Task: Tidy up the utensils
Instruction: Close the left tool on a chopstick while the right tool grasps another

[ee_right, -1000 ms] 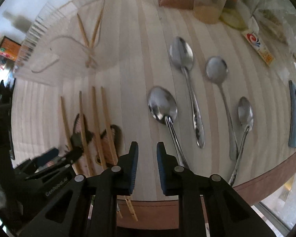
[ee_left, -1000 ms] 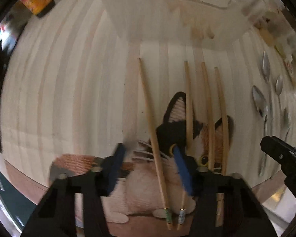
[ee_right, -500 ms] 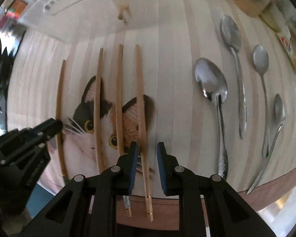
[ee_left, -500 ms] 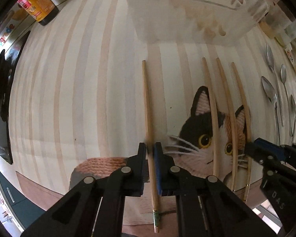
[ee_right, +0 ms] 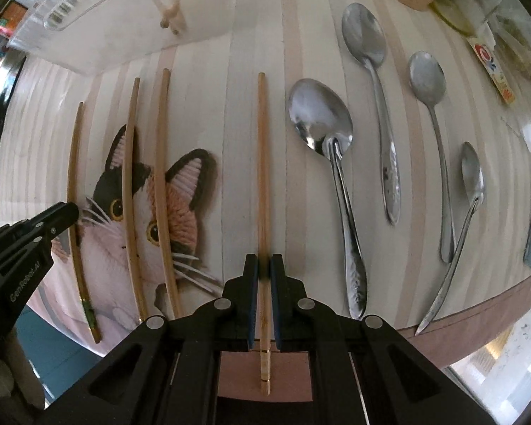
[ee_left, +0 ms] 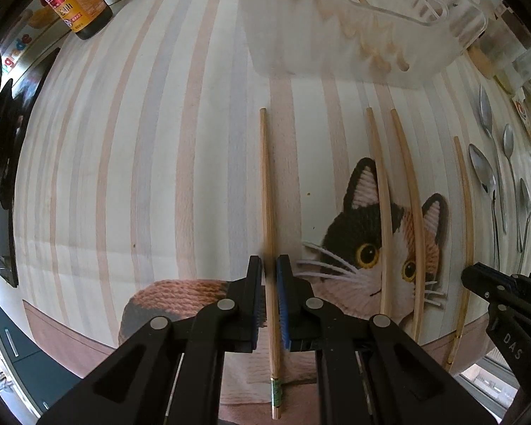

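Both grippers have just been closing. The left gripper, wide apart a second ago, now pinches the leftmost chopstick between its blue pads; the right gripper, which a second ago hung beside the nearest spoon, now clamps the rightmost chopstick, and that stick lies farther from its neighbours than half a second ago. Each held stick runs straight ahead from the jaws, long axis in line with the fingers, butt end back under the gripper, thin tip toward the clear bin. Four chopsticks lie on the mat, all roughly parallel; the two free ones sit between the grippers, across the cat picture. Right of the right jaws lie four spoons, bowls pointing away. Beyond the left jaws, more sticks show through the bin wall, and a bottle stands far left.
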A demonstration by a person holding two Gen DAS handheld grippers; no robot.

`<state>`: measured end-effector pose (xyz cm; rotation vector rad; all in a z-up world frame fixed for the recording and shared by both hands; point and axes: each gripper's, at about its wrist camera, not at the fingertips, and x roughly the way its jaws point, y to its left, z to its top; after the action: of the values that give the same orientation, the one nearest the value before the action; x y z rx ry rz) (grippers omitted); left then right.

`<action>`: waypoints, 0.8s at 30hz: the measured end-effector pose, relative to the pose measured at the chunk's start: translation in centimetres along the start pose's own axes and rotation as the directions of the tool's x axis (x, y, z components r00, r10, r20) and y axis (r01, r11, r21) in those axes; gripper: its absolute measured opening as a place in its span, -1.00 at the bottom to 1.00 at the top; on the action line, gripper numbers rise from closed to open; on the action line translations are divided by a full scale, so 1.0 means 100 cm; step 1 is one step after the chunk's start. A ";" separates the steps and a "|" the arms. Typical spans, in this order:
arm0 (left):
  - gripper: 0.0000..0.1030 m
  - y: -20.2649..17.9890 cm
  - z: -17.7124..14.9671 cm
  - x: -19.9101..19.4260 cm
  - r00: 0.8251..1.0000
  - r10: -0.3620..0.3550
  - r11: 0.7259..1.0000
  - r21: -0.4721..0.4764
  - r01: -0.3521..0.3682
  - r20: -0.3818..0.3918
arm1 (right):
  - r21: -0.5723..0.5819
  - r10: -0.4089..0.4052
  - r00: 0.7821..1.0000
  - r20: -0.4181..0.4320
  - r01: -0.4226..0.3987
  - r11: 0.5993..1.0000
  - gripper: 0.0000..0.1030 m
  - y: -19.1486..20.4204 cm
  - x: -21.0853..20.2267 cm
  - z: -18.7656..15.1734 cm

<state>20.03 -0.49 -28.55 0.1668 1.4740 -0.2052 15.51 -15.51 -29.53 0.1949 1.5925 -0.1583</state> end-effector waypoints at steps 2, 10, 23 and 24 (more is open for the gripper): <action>-0.87 -0.004 -0.002 -0.001 1.000 0.002 1.000 -0.004 -0.002 -0.004 | 0.016 0.000 1.000 -0.001 0.000 1.000 -0.86 0.002 -0.002 -0.002; -0.87 -0.005 -0.023 0.000 0.999 -0.017 1.000 -0.007 0.017 -0.038 | 0.049 0.043 0.999 -0.031 -0.041 0.998 -0.86 -0.007 0.004 -0.001; -0.91 -0.004 -0.018 0.001 0.997 -0.011 1.000 -0.001 0.011 -0.071 | 0.045 0.003 1.000 -0.025 -0.002 0.999 -0.86 0.003 0.002 0.005; -0.92 -0.004 -0.018 0.001 0.998 -0.001 1.000 0.000 0.001 -0.069 | 0.050 0.008 1.000 -0.021 -0.006 0.999 -0.86 0.003 0.002 0.005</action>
<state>18.18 -0.43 -28.78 0.1747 1.5432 -0.2023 16.03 -15.34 -29.70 0.2418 1.6095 -0.1914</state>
